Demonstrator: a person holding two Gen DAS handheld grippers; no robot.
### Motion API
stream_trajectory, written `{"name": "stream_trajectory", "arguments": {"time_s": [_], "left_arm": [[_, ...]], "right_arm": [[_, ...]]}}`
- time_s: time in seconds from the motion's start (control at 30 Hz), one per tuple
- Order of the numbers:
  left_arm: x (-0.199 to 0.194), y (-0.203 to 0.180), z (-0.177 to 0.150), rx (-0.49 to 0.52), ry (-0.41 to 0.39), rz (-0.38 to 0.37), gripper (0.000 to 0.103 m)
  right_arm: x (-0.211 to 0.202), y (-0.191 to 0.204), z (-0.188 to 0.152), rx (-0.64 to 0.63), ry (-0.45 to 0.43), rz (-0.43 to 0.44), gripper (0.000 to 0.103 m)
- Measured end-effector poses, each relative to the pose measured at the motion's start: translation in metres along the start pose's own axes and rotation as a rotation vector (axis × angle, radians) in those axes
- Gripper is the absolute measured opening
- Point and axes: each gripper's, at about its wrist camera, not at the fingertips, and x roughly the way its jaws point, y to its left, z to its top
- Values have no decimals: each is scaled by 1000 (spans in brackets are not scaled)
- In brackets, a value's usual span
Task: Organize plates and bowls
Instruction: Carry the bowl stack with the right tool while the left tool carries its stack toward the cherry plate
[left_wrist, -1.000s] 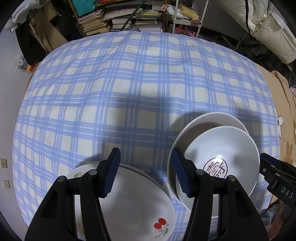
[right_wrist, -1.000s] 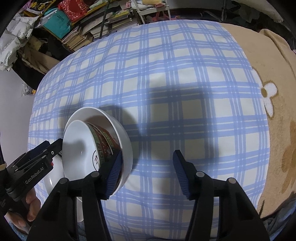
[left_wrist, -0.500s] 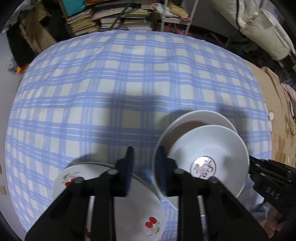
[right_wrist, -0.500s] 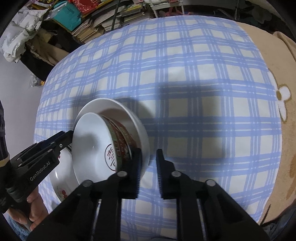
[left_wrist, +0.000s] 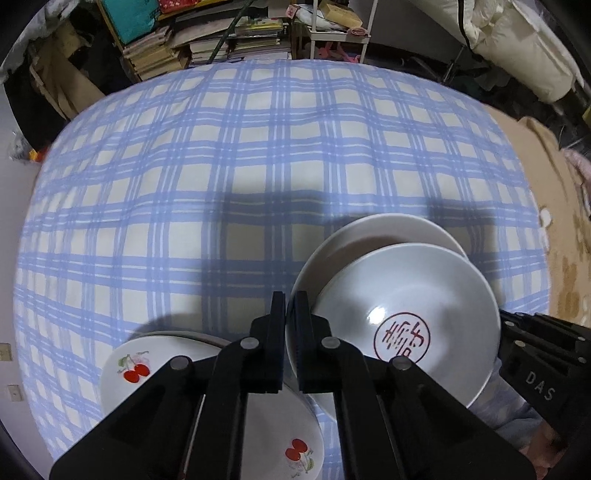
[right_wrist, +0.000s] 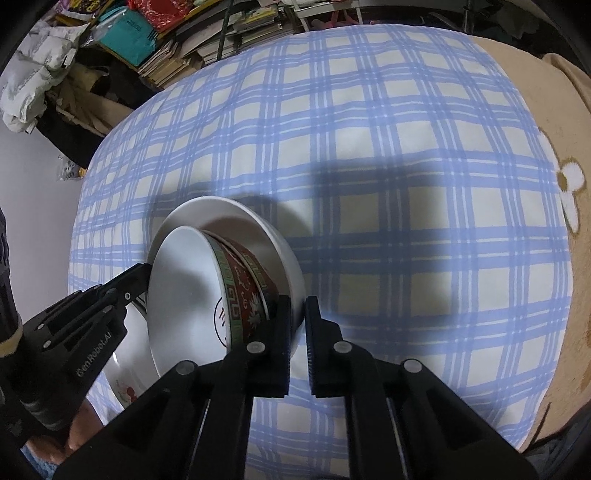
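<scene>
A large white bowl (left_wrist: 369, 236) sits on the blue checked cloth (left_wrist: 221, 166). Tilted inside it is a second bowl (left_wrist: 406, 314), red-patterned outside, with a red seal mark on its floor. My left gripper (left_wrist: 290, 314) is shut on the white bowl's left rim, one finger inside and one outside. From the opposite side, my right gripper (right_wrist: 298, 317) is shut on the white bowl (right_wrist: 229, 218) at its right rim, beside the patterned bowl (right_wrist: 243, 288). A cherry-printed plate (left_wrist: 147, 369) lies under the left gripper.
Books and boxes (left_wrist: 221, 40) are piled beyond the cloth's far edge. A tan flowered blanket (right_wrist: 554, 147) borders the cloth on the right. A white pillow (left_wrist: 517, 48) lies at the far right. A hand (right_wrist: 77, 439) holds the left gripper's handle.
Both grippers went from open to shut, each closing its fingers over the white bowl's rim. The bowls and the plate stayed where they were.
</scene>
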Motion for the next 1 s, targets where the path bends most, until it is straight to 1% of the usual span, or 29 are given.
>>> {"name": "stream_trajectory", "arguments": {"time_s": [0.07,0.17,0.27,0.53,0.63,0.8,1.0], "left_arm": [[-2,-8,-3,29,-11,52,3],[-1,-19,-4,57,-21,106,3],[-2,-20,-4,59,-13,108,3],[2,-10,3,13,11,29,3],[2,-3,5,-14,22,-17,3],[4,12,9,-78,48,-120,3],[6,16,10,-78,52,-125,3]], "right_arm": [[-1,-1,0,6,1,3,10],[-1,-1,-1,13,1,6,10],[-1,-2,-1,16,0,7,10],[-2,-1,-2,25,-5,5,10],[-2,-1,-2,27,-7,3,10],[-2,-2,-1,40,-8,4,10],[-2,-4,-1,60,-8,8,10]]}}
